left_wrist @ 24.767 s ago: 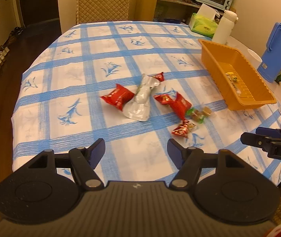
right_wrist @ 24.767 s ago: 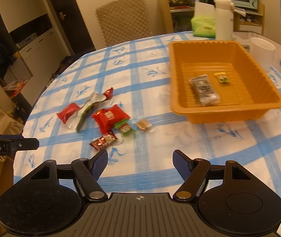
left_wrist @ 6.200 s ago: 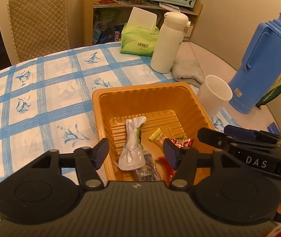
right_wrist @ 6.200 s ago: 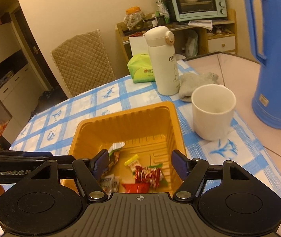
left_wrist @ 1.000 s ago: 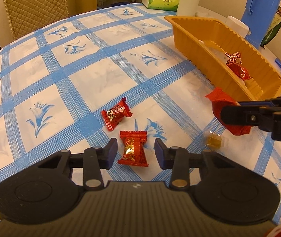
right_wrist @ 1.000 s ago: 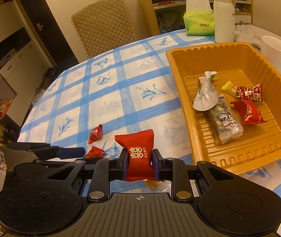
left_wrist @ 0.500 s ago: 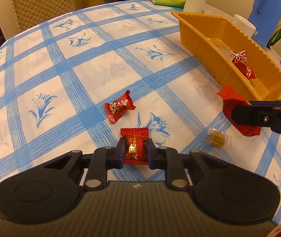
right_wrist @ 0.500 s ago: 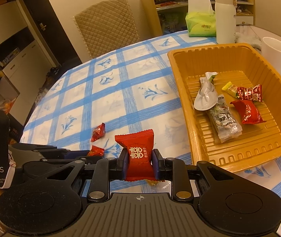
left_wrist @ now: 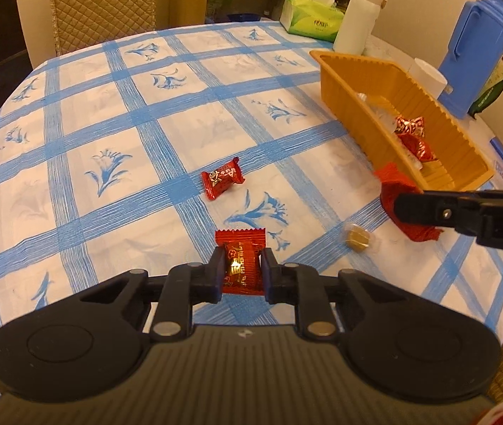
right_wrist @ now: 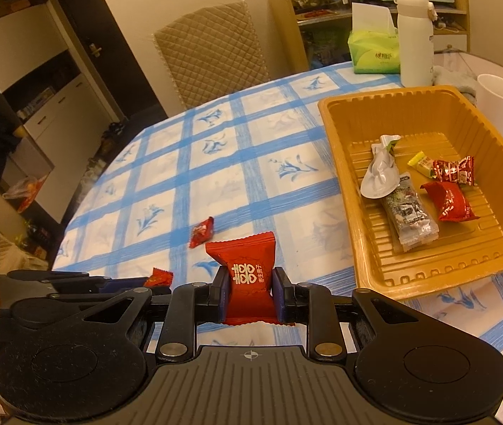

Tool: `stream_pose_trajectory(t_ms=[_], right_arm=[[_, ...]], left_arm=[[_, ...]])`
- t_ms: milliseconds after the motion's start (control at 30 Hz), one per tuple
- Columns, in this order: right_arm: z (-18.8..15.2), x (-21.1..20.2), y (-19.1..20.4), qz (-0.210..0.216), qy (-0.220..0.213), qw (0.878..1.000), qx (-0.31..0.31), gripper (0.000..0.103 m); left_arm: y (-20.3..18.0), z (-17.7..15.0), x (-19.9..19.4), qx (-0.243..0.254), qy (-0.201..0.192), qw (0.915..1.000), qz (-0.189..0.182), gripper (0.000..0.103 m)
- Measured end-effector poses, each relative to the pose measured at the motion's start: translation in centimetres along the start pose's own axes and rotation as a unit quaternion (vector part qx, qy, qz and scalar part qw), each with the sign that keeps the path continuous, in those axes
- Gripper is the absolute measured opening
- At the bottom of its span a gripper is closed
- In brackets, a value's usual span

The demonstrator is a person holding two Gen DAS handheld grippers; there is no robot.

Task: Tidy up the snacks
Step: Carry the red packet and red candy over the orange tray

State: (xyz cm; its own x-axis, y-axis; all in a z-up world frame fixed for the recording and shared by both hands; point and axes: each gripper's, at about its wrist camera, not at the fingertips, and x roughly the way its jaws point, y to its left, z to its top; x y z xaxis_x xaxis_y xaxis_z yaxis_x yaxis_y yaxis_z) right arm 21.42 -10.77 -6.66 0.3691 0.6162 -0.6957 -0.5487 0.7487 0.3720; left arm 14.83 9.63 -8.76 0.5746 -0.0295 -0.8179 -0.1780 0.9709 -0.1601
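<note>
My left gripper (left_wrist: pixel 241 268) is shut on a small red candy packet (left_wrist: pixel 240 260), low over the tablecloth. My right gripper (right_wrist: pixel 247 292) is shut on a bigger red snack packet (right_wrist: pixel 246 269), held above the table left of the orange tray (right_wrist: pixel 336 134); the packet also shows in the left wrist view (left_wrist: pixel 391 191). The tray holds a silver pouch (right_wrist: pixel 380 171), a clear packet (right_wrist: pixel 409 214), a yellow candy (right_wrist: pixel 421 163) and two red candies (right_wrist: pixel 449 200). Another red candy (left_wrist: pixel 222 179) and a brown clear-wrapped candy (left_wrist: pixel 357 239) lie loose on the cloth.
Behind the tray stand a white flask (right_wrist: pixel 416 39), a green tissue box (right_wrist: pixel 373 53), a white cup (right_wrist: pixel 499 102) and a blue jug (left_wrist: pixel 474 42). A quilted chair (right_wrist: pixel 212 49) is at the table's far side. The table edge curves at left.
My left gripper closed on the small red candy packet and has lifted it slightly. My right gripper keeps its hold on the bigger red packet and has risen a little.
</note>
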Motion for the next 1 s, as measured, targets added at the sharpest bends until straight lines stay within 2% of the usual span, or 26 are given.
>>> stream_pose_trajectory(t_ms=[167,400,767,1000], right_arm=[[-0.4,-1.5,-0.6,0.007,-0.001,1.0,-0.002,0.026],[-0.6,-4.0,-3.1,-0.001,-0.009,1.0,0.006,0.026],[0.5,-7.6,-9.9,-0.039,-0.036,0.998,0.034,0.026],[2.3,-8.5,-14.1,-0.06,-0.053,0.996,0.04,0.026]], left_arm=[[-1.4,0.0,-1.9,-0.008,-0.015,0.9998,-0.008,0.018],[-5.4,0.9,-2.9,0.01,-0.031,0.999,-0.031,0.018],[-12.4,3.3,-1.6,0.048,-0.043,0.9962,-0.058,0.018],[-16.1,5.1,0.0,0.065,-0.047,0.9949,-0.06,0.018]])
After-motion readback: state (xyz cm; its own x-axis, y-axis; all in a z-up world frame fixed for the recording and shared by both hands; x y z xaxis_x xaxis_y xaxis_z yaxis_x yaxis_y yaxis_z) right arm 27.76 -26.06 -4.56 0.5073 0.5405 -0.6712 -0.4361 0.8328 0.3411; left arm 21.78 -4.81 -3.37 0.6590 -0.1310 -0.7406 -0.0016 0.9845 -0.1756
